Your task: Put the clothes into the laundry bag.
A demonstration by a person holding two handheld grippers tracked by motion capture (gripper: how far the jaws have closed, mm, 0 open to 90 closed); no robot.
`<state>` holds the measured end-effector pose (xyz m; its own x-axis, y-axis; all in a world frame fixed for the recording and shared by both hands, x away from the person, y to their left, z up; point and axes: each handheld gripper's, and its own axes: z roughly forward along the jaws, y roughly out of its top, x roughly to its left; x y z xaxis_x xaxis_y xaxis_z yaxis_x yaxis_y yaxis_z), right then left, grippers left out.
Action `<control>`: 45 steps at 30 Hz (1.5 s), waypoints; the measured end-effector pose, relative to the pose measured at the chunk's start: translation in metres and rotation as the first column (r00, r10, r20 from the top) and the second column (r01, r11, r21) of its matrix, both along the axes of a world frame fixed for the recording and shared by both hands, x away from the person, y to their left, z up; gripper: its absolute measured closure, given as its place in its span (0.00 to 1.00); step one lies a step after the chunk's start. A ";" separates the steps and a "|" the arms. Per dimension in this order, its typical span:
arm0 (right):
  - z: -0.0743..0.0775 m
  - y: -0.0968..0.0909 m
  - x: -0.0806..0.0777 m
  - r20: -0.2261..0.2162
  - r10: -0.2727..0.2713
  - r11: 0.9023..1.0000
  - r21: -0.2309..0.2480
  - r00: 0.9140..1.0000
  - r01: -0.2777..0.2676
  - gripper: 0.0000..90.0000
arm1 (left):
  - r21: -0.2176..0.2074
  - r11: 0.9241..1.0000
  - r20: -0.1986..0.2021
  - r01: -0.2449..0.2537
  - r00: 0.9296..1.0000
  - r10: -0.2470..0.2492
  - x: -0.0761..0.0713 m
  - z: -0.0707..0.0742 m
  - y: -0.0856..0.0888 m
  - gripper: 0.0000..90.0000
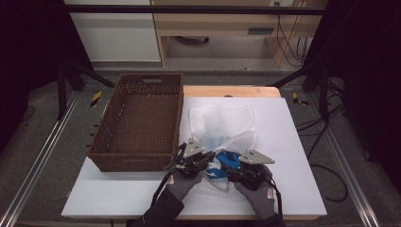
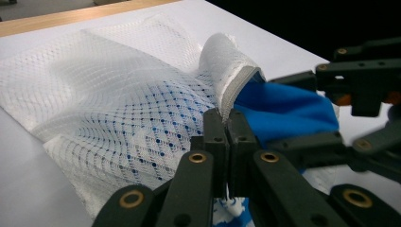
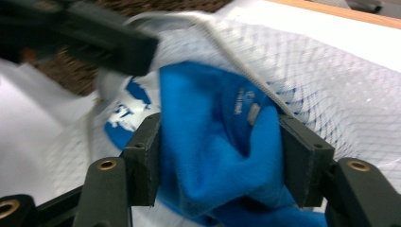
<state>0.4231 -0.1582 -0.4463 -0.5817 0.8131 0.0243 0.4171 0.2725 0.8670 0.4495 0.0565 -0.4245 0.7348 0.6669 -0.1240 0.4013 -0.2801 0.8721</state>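
Note:
A white mesh bag [image 1: 222, 124] lies on the white board, its open mouth toward me. A blue garment [image 1: 226, 159] with white print sits half inside that mouth. My left gripper [image 1: 208, 155] is shut on the bag's hemmed rim [image 2: 231, 92], holding it lifted; in the left gripper view the jaws [image 2: 226, 119] meet on the edge, with the blue garment [image 2: 283, 111] just right of them. My right gripper [image 1: 230, 166] is closed on a bunch of the blue garment [image 3: 213, 142] at the bag's mouth, cloth packed between its jaws [image 3: 222, 144]. The mesh bag [image 3: 340, 90] drapes beyond.
A brown wicker basket [image 1: 137, 161] stands at the left on the white board [image 1: 293, 156], close to my left gripper. The wooden table edge [image 1: 231, 90] runs behind the bag. In the right gripper view the left gripper [image 3: 94, 38] crosses the top left.

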 end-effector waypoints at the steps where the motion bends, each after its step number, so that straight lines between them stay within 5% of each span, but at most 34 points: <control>1: -0.001 0.002 -0.003 0.007 0.012 1.000 -0.007 1.000 -0.012 0.44 | 0.001 1.000 0.000 0.000 1.000 0.000 0.000 0.000 0.000 0.99; 6: -0.012 0.014 0.005 -0.066 0.043 0.999 -0.025 0.997 -0.044 0.39 | 0.002 1.000 0.002 0.007 1.000 -0.007 -0.001 0.000 -0.001 0.99; 7: -0.025 0.024 0.012 -0.106 0.050 0.995 -0.082 0.993 -0.059 0.33 | 0.004 1.000 0.002 0.012 1.000 -0.012 -0.002 0.000 -0.001 0.99; 9: -0.035 0.032 0.016 -0.110 0.043 0.989 -0.137 0.993 -0.058 0.32 | -0.004 1.000 0.004 0.011 1.000 -0.011 -0.003 0.000 -0.002 0.99; 12: -0.038 0.035 0.018 -0.089 0.029 0.989 -0.140 0.996 -0.041 0.43 | -0.001 1.000 0.006 0.013 1.000 -0.013 -0.003 0.000 -0.002 0.99; 13: -0.034 0.037 0.019 -0.102 0.001 0.991 -0.131 0.995 -0.014 0.71 | -0.010 1.000 0.004 0.011 1.000 -0.011 -0.003 0.000 -0.002 0.99; 15: -0.029 0.037 0.021 -0.118 -0.020 0.992 -0.124 0.993 0.005 0.84 | -0.017 1.000 0.005 0.011 1.000 -0.011 -0.004 0.001 -0.002 0.99; 18: -0.023 0.036 0.026 -0.098 -0.043 0.995 -0.093 0.994 0.033 0.85 | -0.026 1.000 0.006 0.015 1.000 -0.014 -0.005 0.003 -0.001 0.99; 19: -0.017 0.035 0.033 -0.043 -0.078 0.996 -0.049 0.996 0.076 0.85 | -0.035 0.999 0.015 0.017 1.000 -0.016 -0.006 0.006 -0.001 0.99; 20: -0.017 0.035 0.033 -0.043 -0.078 0.996 -0.049 0.996 0.076 0.85 | -0.035 0.999 0.015 0.017 1.000 -0.016 -0.006 0.006 -0.001 0.99; 21: -0.014 0.035 0.041 -0.008 -0.129 0.992 -0.012 0.992 0.129 0.85 | -0.037 0.999 0.021 0.018 1.000 -0.017 -0.006 0.008 0.000 0.99; 23: -0.017 0.039 0.050 0.010 -0.172 0.984 -0.041 0.985 0.172 0.82 | -0.031 0.999 0.018 0.015 1.000 -0.015 -0.005 0.008 0.000 0.99; 27: -0.031 0.045 0.060 -0.048 -0.196 0.978 -0.088 0.979 0.191 0.75 | -0.017 1.000 -0.003 0.014 1.000 -0.014 -0.002 0.000 -0.002 0.99; 32: -0.024 0.038 0.052 -0.041 -0.167 0.983 -0.082 0.985 0.164 0.58 | -0.013 1.000 -0.014 0.007 1.000 -0.008 0.000 -0.005 -0.002 0.99; 37: -0.009 0.018 0.030 -0.049 -0.081 0.997 -0.003 0.996 0.081 0.38 | -0.015 1.000 -0.017 0.001 1.000 -0.001 0.002 -0.006 -0.001 0.99; 41: 0.004 0.006 0.013 -0.028 -0.029 0.998 0.060 0.999 0.030 0.35 | -0.012 1.000 -0.021 0.002 1.000 -0.002 0.003 -0.007 -0.002 0.99; 45: 0.015 -0.005 0.001 0.010 -0.017 0.997 0.072 1.000 0.017 0.35 | -0.005 1.000 -0.020 -0.001 1.000 0.001 0.003 -0.007 -0.002 0.99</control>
